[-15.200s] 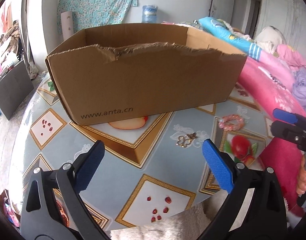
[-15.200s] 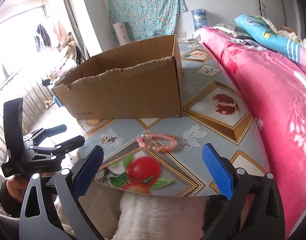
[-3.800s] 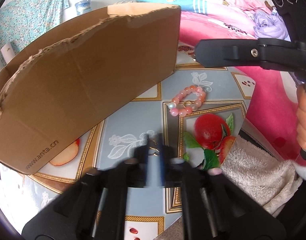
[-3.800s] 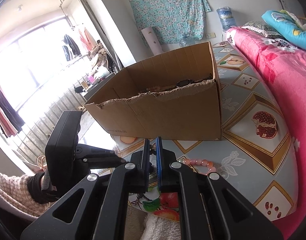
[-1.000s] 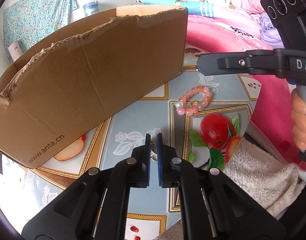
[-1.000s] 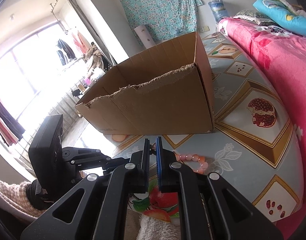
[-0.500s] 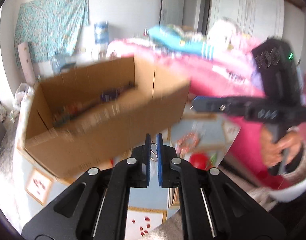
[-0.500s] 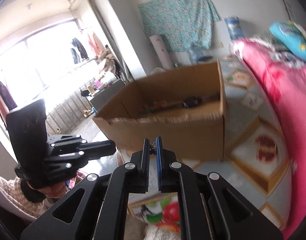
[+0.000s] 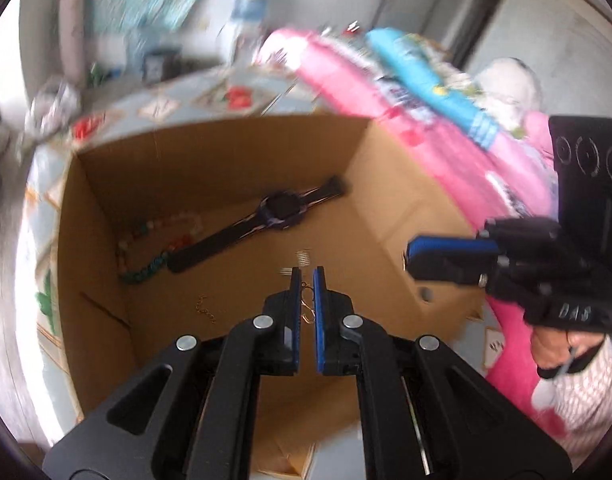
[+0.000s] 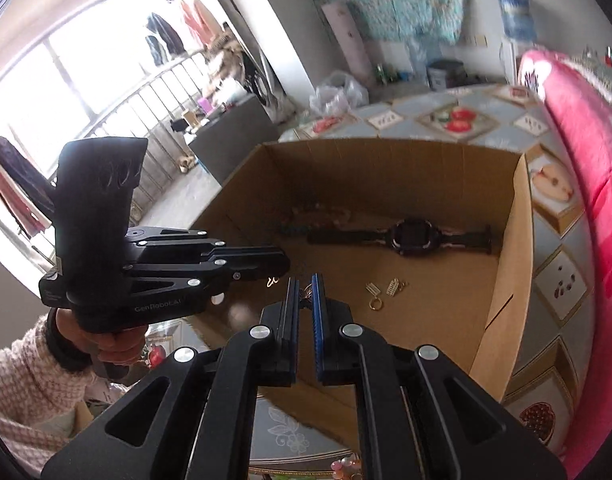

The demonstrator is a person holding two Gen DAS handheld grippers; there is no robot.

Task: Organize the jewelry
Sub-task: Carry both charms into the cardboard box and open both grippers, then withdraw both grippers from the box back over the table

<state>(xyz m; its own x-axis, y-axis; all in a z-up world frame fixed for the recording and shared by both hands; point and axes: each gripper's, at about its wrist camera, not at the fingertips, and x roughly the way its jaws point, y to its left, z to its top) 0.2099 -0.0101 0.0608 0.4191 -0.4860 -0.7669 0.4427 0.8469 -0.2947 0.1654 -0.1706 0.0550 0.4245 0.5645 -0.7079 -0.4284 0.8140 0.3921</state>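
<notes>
Both the left tongs and right tongs are clenched on a small gold earring above the cardboard box, so it can drop in at 6 o'clock from the watch

a table covered in fruit-patterned oilcloth. a cardboard box stands directly on it. a pink quilt borders one edge.

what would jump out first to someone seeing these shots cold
The open cardboard box fills the middle of both views, with a black watch lying flat across its floor and a string of beads beside it. Over the box, the left gripper and the right gripper each pinch a small gold earring. A bright pink quilt runs along the table's edge beside the box.
</notes>
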